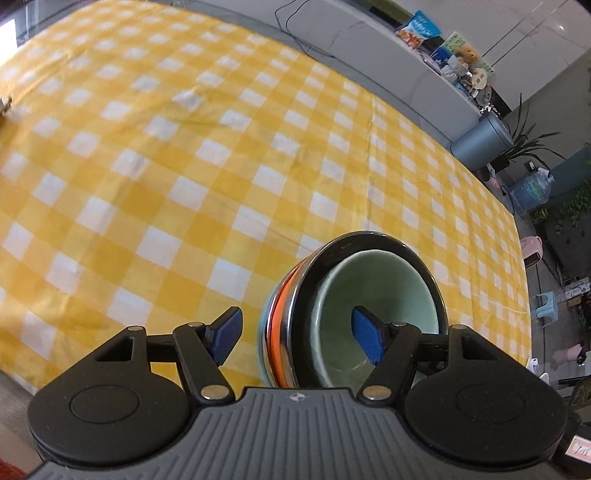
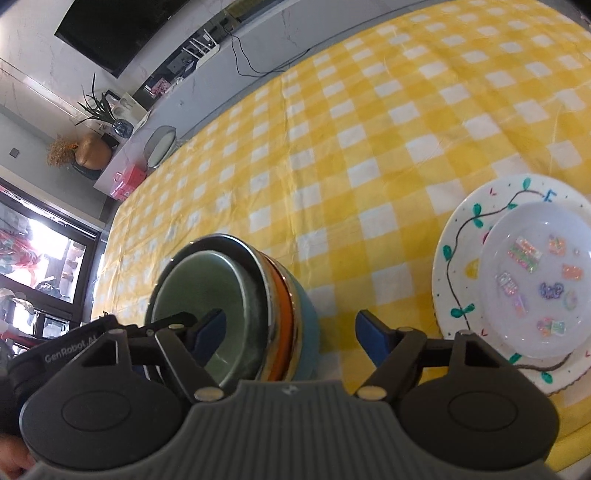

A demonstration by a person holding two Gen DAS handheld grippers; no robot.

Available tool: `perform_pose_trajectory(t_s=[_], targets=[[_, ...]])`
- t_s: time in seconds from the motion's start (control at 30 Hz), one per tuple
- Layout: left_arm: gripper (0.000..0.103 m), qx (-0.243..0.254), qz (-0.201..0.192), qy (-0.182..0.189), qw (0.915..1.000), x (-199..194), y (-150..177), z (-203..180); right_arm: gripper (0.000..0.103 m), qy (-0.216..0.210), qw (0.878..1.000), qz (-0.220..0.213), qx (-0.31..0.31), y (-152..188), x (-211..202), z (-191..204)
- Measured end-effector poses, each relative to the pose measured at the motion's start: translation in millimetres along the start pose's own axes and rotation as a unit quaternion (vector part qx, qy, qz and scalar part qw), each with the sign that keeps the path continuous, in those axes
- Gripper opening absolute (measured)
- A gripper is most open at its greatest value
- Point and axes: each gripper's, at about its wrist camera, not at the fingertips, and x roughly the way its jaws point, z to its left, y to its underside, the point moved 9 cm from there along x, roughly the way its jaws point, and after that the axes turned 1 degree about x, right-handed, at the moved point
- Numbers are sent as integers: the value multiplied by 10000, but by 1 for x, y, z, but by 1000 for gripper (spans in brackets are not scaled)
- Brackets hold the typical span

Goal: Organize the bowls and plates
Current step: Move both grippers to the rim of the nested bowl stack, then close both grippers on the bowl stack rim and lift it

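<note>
A stack of nested bowls (image 1: 295, 295) rests on the yellow checked cloth: a pale green bowl (image 2: 207, 280) innermost, then a dark shiny rim, an orange band and a blue outer bowl (image 2: 308, 332). My left gripper (image 1: 298, 336) straddles the stack's wall, one blue pad outside it and one inside the green bowl, with a gap at the outer side. My right gripper (image 2: 291, 334) straddles the opposite wall the same way, its outer pad clear of the blue bowl. To the right lies a white plate with a painted vine (image 2: 461, 258), with a smaller clear stickered plate (image 2: 535, 280) on top.
The yellow checked cloth (image 1: 184, 166) covers the whole table. The left gripper's black body (image 2: 92, 343) shows just left of the stack. Beyond the far edge are a grey counter with snack bags (image 1: 421, 29), a grey bin (image 1: 480, 140) and a water bottle (image 1: 532, 188).
</note>
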Motion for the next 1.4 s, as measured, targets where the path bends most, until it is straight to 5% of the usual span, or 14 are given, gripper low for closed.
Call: perform_pose_trajectory(t_s=[0.67,1.4], targets=[[65,174,347,-179,9991,19,8,-6,59,-640,9952,541,502,15,22,-7],[64,110,227,-60,9997,12,4,-9,43,-665,9922,415,972,16,12,-23]])
